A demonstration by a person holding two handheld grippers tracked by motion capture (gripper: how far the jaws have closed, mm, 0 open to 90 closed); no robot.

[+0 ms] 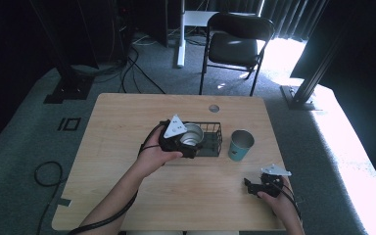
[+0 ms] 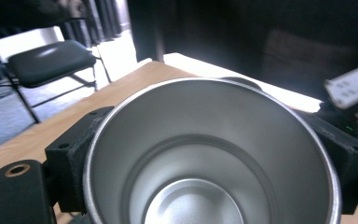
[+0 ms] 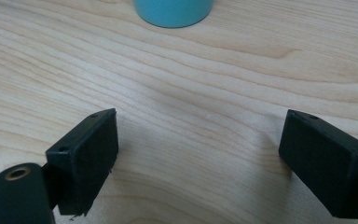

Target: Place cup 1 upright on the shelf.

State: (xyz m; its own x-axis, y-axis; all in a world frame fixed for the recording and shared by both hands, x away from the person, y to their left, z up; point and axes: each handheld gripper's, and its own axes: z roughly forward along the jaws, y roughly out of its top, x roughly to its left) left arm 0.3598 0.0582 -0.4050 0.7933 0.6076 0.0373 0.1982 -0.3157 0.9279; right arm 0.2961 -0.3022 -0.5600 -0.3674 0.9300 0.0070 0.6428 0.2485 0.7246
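The round, shiny stainless-steel cup [image 2: 209,154] sits between the two black fingers [image 2: 77,154] of the left gripper [image 1: 188,142], which are clamped on its wall from either side; in the left gripper view its open mouth faces the camera and its pale inner bottom shows. In the high view this cup is held at the near left part of a black wire basket [image 1: 214,141], and whether it rests on the basket floor or hangs just above it cannot be told. The person's left hand [image 1: 152,155] wraps the gripper body from the near side, with the grey three-cornered plate on top.

Just beyond the basket's right end, apart from it, a teal metal cup [image 1: 239,145] stands upright on the light wooden bench [image 1: 127,117].

The right gripper [image 1: 248,186] lies low over the near right corner of the bench, well apart from the steel cup. Its black fingers [image 3: 86,156] are spread wide with bare wood between them, grasping nothing; the base of the teal cup [image 3: 173,11] stands well ahead of the fingertips, slightly toward the left finger.
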